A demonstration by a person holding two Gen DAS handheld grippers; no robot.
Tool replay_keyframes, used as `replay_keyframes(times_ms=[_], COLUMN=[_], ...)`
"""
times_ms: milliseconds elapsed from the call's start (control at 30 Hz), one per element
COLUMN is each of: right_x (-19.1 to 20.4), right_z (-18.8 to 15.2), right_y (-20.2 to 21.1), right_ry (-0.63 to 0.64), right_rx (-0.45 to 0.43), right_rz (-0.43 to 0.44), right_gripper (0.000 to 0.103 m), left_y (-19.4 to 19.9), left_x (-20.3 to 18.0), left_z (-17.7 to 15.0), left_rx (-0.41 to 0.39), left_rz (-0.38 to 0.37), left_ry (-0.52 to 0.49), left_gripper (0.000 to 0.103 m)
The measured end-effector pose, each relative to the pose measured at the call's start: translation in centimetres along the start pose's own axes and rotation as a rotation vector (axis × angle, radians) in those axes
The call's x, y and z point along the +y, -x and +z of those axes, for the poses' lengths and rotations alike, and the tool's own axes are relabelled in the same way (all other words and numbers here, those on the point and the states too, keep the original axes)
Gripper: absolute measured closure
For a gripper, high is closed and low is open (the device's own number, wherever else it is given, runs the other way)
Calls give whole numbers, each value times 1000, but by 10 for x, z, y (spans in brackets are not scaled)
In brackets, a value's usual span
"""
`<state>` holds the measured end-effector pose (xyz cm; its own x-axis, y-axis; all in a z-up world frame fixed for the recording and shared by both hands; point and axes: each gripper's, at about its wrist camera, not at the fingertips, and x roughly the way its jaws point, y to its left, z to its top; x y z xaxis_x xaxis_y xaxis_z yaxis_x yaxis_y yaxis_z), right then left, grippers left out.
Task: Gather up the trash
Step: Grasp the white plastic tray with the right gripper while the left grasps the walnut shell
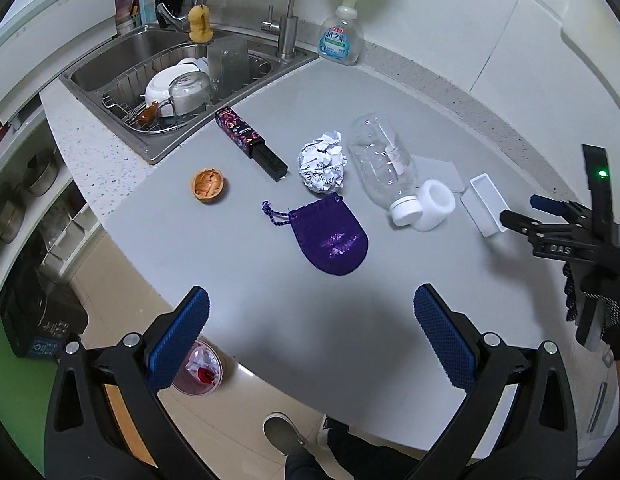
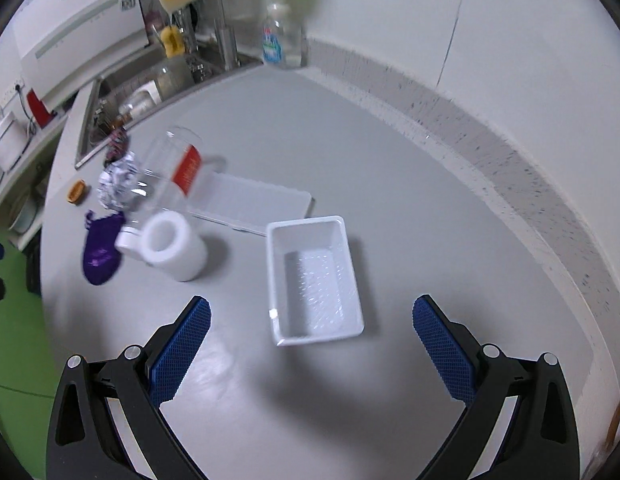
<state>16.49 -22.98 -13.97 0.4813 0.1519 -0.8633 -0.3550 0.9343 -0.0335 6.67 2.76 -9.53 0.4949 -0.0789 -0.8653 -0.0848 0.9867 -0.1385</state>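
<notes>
Grey desk [image 1: 349, 320] is carrying the trash, white walls curving behind it. Sink [image 1: 122, 52] with a dish rack is sitting at 10 o'clock, soap bottle [image 1: 339, 40] at 12. Left claw [image 1: 310, 336] is hovering wide open, holding nothing, over the desk's near edge. Purple pouch [image 1: 329, 236] is lying just ahead of it, crumpled paper [image 1: 321, 162] beyond, walnut shell [image 1: 209, 185] at 11, dark box [image 1: 252, 144] near the sink. Clear bottle [image 1: 383, 164] is lying on its side, cap touching a white roll [image 1: 433, 204]. Right claw [image 2: 311, 332] is gaping wide around the white tray [image 2: 313, 280], not touching it. Floor bin [image 1: 198, 368] is showing under the left claw.
</notes>
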Motion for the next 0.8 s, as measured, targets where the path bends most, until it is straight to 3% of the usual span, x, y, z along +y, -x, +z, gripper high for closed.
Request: replay_keyframes(times_ms=[233,267,333,367,467,633,800], right_x=[-5,-5,-5,-5,-2,-2,2], right_z=[9,9,10,11,10,11,11], right_y=[-32,-35,-38,-40,-39,-31,-18], right_ry=[40,40,45,46,52,44,40], right_rx=[62,70,88,96,100,83,60], right_rz=[38,54,62,61,74,70,66], right_gripper=[8,11,45,51,55,72,78], left_y=[-11,-11,-13,-13,-15,-18,-24], left_x=[3,4,6,8,9,11,13], left_z=[3,3,4,5,7,13,20], left_rx=[25,26,29,29,29,26,25], left_rz=[29,30,34,34,31,20,0], left_ry=[27,31,36,38,41,38,42], left_gripper=[3,3,3,3,3,3,3])
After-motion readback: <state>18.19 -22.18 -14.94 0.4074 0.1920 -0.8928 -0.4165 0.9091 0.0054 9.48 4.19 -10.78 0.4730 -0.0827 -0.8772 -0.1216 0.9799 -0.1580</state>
